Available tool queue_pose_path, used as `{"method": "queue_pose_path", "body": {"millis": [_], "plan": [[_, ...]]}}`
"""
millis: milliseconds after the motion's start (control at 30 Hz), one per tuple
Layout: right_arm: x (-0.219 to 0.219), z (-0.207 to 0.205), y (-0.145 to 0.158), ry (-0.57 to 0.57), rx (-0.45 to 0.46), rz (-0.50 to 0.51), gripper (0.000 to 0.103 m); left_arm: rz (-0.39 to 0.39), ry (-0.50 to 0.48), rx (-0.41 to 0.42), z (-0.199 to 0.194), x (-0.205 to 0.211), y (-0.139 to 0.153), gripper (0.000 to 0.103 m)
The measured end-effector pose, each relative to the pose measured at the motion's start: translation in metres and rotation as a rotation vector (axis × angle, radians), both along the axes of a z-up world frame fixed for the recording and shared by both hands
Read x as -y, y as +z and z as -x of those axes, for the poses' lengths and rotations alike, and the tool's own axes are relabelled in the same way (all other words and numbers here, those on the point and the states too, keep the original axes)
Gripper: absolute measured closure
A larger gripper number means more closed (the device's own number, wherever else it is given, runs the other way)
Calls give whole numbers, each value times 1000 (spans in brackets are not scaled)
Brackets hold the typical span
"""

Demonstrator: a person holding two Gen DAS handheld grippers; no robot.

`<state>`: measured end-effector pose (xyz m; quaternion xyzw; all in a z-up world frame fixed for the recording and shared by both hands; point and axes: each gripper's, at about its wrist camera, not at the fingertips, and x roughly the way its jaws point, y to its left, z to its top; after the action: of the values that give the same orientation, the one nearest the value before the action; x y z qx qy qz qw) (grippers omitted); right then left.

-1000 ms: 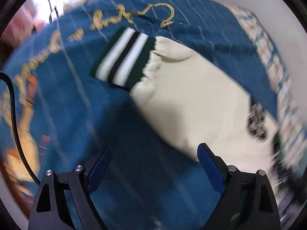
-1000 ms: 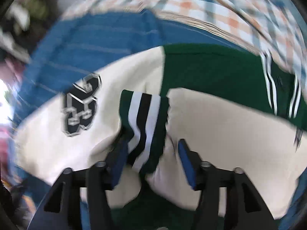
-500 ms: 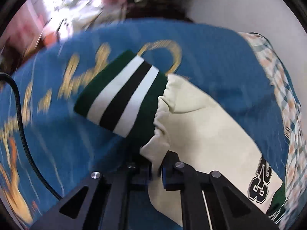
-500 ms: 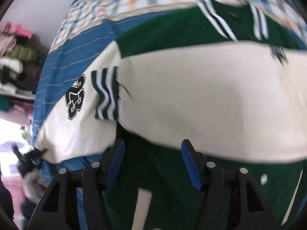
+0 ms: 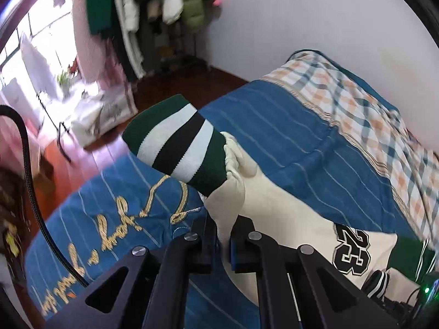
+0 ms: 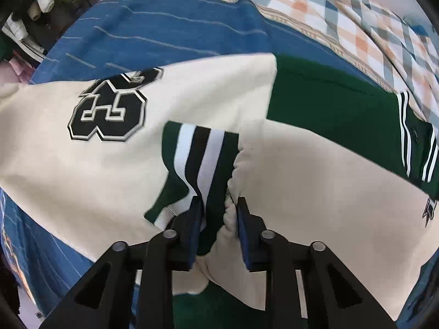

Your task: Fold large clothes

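Left gripper (image 5: 223,242) pinched on cream sleeve (image 5: 274,213) just behind its ribbed green cuff (image 5: 178,144), white and black stripes; cuff lifted above blue quilted bedspread (image 5: 274,137) with gold rope embroidery. Right gripper (image 6: 219,219), jaws just closing, pads pressing second striped knit cuff (image 6: 197,159) bunched atop cream-and-green jacket (image 6: 329,186), black "23" patch (image 6: 109,109), spread flat on bedspread.

The jacket (image 6: 214,104) runs past the right wrist frame's edges, its hem unseen; the far patch (image 6: 429,211) (a star, perhaps) is cut off. Hanging coats (image 5: 153,8) blur together.
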<state>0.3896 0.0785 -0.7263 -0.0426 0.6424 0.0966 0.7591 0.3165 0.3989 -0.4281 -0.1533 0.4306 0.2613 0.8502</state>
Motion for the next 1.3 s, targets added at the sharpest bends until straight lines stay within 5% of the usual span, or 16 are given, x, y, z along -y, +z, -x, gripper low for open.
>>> {"method": "queue_pose_path", "body": {"millis": [33,100,133,200,333,567,800,1000,1100,1233,1267,1300], "plan": [[11,1,3,-37,-19,-34,62,-26,-13,5,0,7,7,99],[44,8,18,-140,-29,-106,26,-83,-38,11,-2,23,19,99],[62,15,29,-190,-8,-133,22,-103,-51,20,-2,31,27,99],[104,33,51,-297,34,-137,21,-166,-88,35,-2,56,46,99],[190,70,68,-471,52,38,16,-254,-204,83,-2,122,82,100],[290,96,60,-614,28,134,16,-262,-510,114,-7,286,105,101],[395,140,50,-756,-30,55,16,-100,-800,38,-6,483,61,101],[492,200,34,-839,-98,47,16,-4,-982,-139,-8,630,-17,93],[527,226,32,-856,-121,25,16,-90,-1012,-236,0,671,-57,87],[562,247,35,-873,-129,-37,16,-50,-997,-286,6,672,-74,81],[570,250,37,-875,-128,-66,16,-14,-990,-289,6,667,-72,69],[575,251,40,-875,-123,-94,16,36,-985,-289,7,661,-71,31]]}}
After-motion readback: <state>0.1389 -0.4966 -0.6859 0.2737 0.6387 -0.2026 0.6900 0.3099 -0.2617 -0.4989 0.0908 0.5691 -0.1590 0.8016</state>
